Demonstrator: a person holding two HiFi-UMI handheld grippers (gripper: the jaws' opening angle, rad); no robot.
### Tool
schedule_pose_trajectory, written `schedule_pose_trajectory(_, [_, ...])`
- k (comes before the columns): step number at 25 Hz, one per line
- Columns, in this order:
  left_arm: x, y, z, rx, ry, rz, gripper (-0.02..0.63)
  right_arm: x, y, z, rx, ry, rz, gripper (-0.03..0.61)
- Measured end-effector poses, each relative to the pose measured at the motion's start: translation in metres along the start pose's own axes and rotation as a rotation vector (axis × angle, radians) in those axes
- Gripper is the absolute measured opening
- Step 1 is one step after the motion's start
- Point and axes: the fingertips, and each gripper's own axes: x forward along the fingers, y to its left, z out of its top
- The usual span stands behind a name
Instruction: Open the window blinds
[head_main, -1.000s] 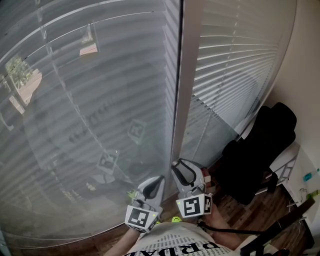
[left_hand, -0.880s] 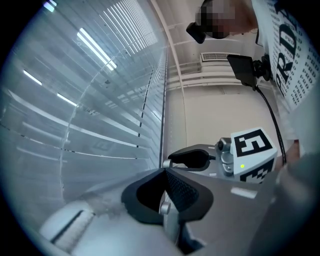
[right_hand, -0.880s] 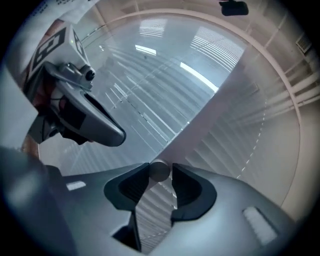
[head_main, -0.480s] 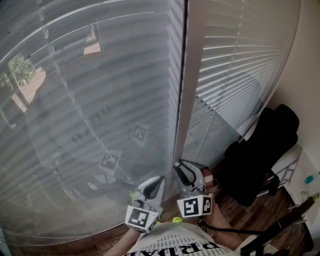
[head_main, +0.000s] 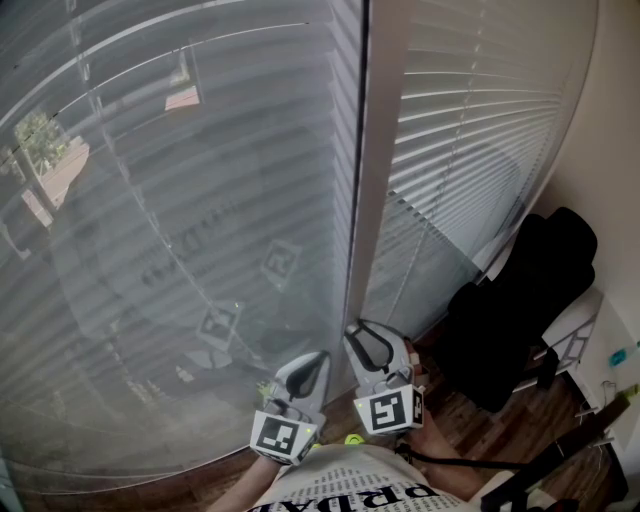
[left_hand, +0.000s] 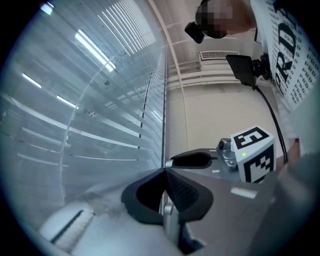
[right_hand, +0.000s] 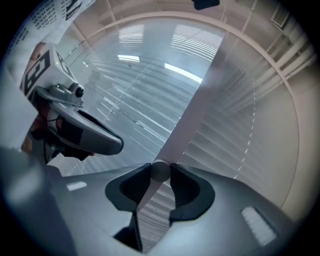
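Observation:
The window blinds fill the head view: a grey slatted left blind (head_main: 180, 250) and a white right blind (head_main: 470, 130), split by a pale upright frame post (head_main: 375, 150). My right gripper (head_main: 368, 345) points at the foot of that post. In the right gripper view, its jaws have just been closing and are shut on the round end of the blind wand (right_hand: 160, 171), which runs down between the pads. My left gripper (head_main: 300, 375) sits just left of it, facing the left blind. Its jaws (left_hand: 165, 172) are shut with nothing in them.
A black bag or padded seat (head_main: 520, 300) stands against the wall at the right, above dark wooden floor (head_main: 500, 420). A thin cord (head_main: 410, 270) hangs in front of the right blind. The glass reflects the grippers' marker cubes.
The right gripper has rolled slightly about its own axis, so its marker cube sits at a new tilt. Both grippers stay where they were.

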Motion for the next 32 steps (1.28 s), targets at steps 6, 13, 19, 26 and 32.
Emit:
schedule_pose_trajectory(6, [0.0007, -0.0015, 0.0004, 0.012, -0.003, -0.003, 0.008, -0.0012, -0.0041, 0.0011, 0.141, -0.005, 0.002, 0.132])
schedule_pose_trajectory(13, [0.0014, -0.001, -0.0001, 0.005, -0.002, -0.004, 0.008, -0.0002, -0.0059, -0.0014, 0.367, -0.043, 0.003, 0.132])
schedule_pose_trajectory(19, [0.0012, -0.0011, 0.0007, 0.003, -0.004, -0.004, 0.008, -0.001, -0.0095, -0.0055, 0.594, -0.07, 0.008, 0.132])
schedule_pose_trajectory(26, [0.0014, -0.0008, 0.0003, 0.001, -0.003, -0.007, 0.008, -0.0007, -0.0094, -0.0055, 0.603, -0.074, 0.006, 0.133])
schedule_pose_trajectory(32, [0.002, -0.0013, 0.0017, -0.001, -0.008, -0.008, 0.008, -0.0003, -0.0073, -0.0025, 0.452, -0.049, -0.006, 0.135])
